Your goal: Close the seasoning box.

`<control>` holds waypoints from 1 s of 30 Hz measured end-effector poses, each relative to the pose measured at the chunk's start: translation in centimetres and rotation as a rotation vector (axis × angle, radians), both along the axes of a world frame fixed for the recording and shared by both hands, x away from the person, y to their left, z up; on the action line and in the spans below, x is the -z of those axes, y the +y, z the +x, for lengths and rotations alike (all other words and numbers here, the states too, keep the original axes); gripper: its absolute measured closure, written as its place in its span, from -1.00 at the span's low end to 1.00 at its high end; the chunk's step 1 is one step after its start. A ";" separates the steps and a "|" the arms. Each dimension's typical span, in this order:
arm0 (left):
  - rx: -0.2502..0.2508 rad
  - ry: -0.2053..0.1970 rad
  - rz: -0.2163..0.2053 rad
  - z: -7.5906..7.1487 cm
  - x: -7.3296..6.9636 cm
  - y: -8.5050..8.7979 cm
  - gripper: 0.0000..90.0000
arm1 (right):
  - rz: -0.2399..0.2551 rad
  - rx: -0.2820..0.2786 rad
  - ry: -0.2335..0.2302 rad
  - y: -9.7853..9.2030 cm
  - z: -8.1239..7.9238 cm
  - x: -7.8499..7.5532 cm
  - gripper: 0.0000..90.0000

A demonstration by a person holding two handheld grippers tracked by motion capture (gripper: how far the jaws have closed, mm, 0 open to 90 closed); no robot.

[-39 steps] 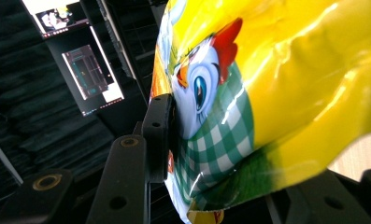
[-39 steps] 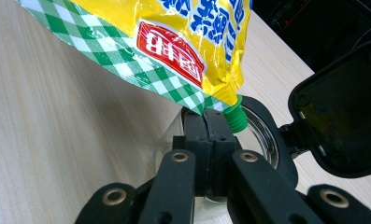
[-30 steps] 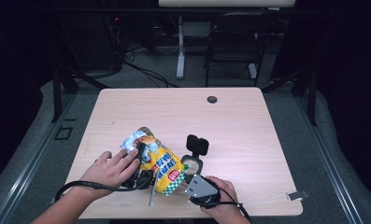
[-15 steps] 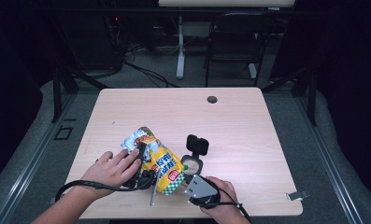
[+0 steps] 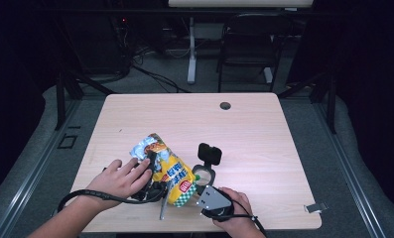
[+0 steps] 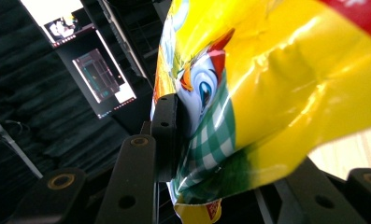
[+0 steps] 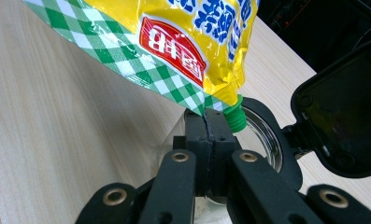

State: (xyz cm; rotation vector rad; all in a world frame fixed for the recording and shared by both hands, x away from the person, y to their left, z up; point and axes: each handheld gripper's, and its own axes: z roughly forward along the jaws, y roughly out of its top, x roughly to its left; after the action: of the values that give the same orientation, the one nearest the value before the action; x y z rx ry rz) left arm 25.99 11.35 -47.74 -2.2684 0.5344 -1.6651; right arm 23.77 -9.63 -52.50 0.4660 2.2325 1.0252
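**Pouch tipped over a flip-lid container, both tongs engaged**

While the left hand [image 5: 119, 179] rests on the table's near left, the left gripper [image 5: 152, 186] has the yellow pouch [image 5: 170, 173] between its jaws. From the left gripper view, one black pad [image 6: 166, 135] lies flat against the pouch's green-checked side; the opposite jaw sits low at the right edge, under the pouch's bulge, and whether its pad touches the foil cannot be told. Those jaws have just been closing, with the pouch between them.

Pouch: crinkled foil, yellow with green check, red label [image 7: 173, 45] and blue lettering. It slants from its silver upper end, beyond the left gripper, down toward the right gripper [image 5: 204, 186]. A green spout [image 7: 236, 119] at its lowest corner points down at the container's mouth.

Right gripper view: the two pads are pressed together with nothing visible between them, clenched. The tips [image 7: 210, 128] sit just below the pouch's checked corner, with the spout just beside them on the right.

Container [image 7: 272, 140]: round black-rimmed mouth directly beyond the right tips, its black flip lid [image 7: 342, 121] swung back and standing up on the far side.

Right hand [image 5: 236, 210] at the near table [image 5: 264, 129] edge, cable trailing toward the person.
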 end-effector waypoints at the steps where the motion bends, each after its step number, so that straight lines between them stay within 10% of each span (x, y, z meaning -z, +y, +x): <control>1: -0.004 0.008 0.004 0.0 -0.1 -0.1 0.53 | 0.004 0.001 0.001 0.0 0.0 0.0 1.00; 30: 0.024 -0.012 0.071 -0.3 -0.6 -0.6 0.62 | 0.005 0.011 0.006 -0.1 0.1 0.2 1.00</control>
State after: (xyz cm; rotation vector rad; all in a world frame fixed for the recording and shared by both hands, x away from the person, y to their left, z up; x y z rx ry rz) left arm 25.72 10.72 -47.18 -2.2086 0.6100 -1.6428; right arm 23.83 -9.69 -52.66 0.4831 2.2307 1.0257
